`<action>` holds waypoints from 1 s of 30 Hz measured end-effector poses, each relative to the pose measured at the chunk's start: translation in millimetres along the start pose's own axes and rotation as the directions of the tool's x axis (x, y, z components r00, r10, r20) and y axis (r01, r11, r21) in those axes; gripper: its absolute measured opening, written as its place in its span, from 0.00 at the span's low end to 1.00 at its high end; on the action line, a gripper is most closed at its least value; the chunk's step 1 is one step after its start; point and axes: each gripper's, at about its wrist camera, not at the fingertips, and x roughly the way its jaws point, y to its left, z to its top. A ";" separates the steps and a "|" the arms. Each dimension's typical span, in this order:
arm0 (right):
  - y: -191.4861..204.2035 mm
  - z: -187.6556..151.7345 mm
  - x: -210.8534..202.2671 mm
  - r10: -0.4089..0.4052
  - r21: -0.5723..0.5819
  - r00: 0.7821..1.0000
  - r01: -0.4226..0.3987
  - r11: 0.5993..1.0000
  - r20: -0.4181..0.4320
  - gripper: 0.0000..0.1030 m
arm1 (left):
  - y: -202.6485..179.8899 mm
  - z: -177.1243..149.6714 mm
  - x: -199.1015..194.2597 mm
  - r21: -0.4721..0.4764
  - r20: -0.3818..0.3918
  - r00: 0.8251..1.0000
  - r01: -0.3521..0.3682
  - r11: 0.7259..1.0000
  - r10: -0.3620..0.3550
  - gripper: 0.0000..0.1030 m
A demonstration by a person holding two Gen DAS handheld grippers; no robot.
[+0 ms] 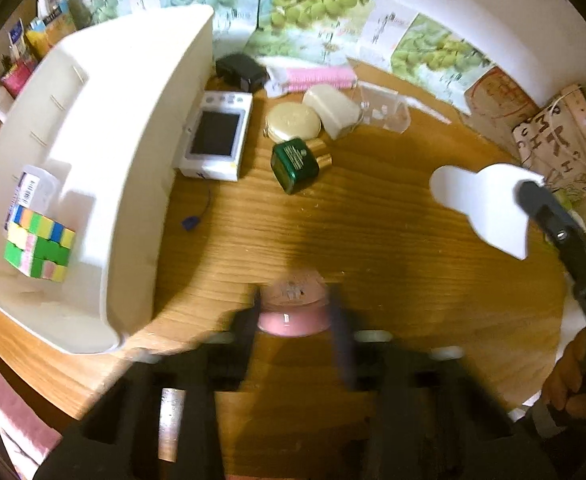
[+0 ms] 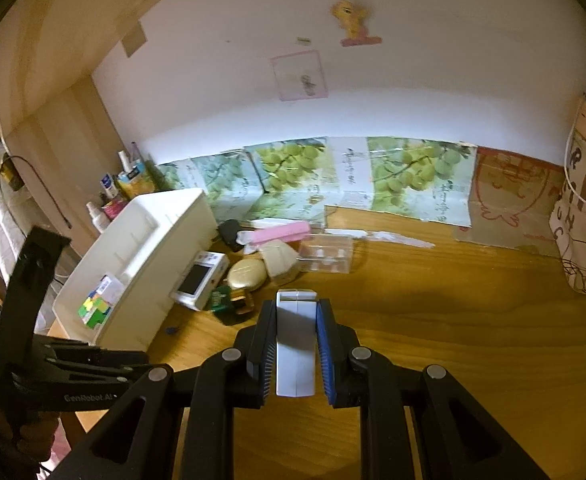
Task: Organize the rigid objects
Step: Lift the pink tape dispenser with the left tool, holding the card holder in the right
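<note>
Left gripper (image 1: 295,316) fingers clamped on pink jar (image 1: 293,308), above worktop (image 1: 373,240), right of white organizer (image 1: 133,160). Right gripper (image 2: 296,344) fingers clamped on white box (image 2: 296,344), also off the worktop.

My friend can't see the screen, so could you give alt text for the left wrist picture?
Black tongs grip a small pink jar above a wooden desk. To the left a white organizer holds a colourful puzzle cube; a green jar and a gold compact lie behind.
</note>
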 end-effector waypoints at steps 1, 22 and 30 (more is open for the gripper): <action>4.1 0.3 -1.0 0.006 -0.004 1.000 -0.006 1.000 0.003 0.19 | -3.3 3.7 -0.2 -0.002 0.007 1.000 0.004 1.000 -0.004 0.10; 48.5 10.3 -9.4 0.056 -0.044 0.997 -0.054 0.998 0.059 0.19 | 24.5 20.4 -17.2 -0.014 0.026 1.000 -0.006 1.000 0.007 0.26; 30.9 7.9 -8.3 0.044 -0.040 0.998 -0.043 0.998 0.043 0.19 | 8.0 23.1 11.4 -0.008 -0.028 1.000 -0.007 1.000 0.007 0.66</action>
